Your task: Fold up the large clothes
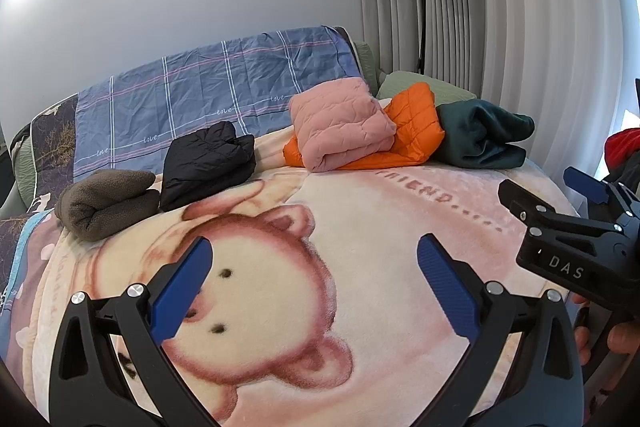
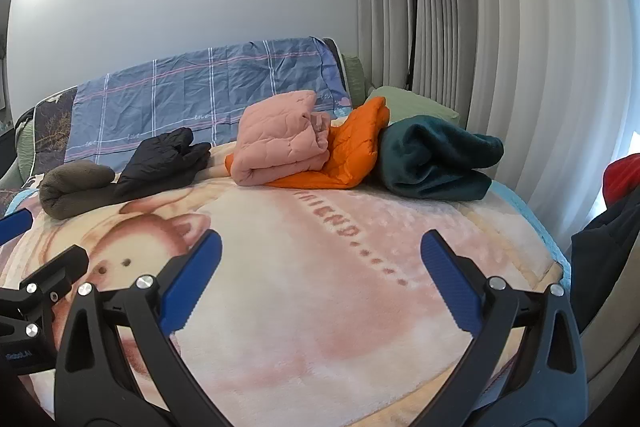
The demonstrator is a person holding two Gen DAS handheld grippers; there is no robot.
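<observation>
Folded clothes (image 1: 340, 125) untouched, both grippers (image 1: 316, 287) (image 2: 320, 283) hovering, agape

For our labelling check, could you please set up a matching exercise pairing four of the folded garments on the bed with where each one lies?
Things:
1. brown fleece
2. black jacket
3. pink quilted garment
4. dark green garment

Places:
A. resting on the orange jacket
B. farthest right in the row
C. farthest left in the row
D. just right of the brown fleece

Pairs: 1-C, 2-D, 3-A, 4-B
</observation>
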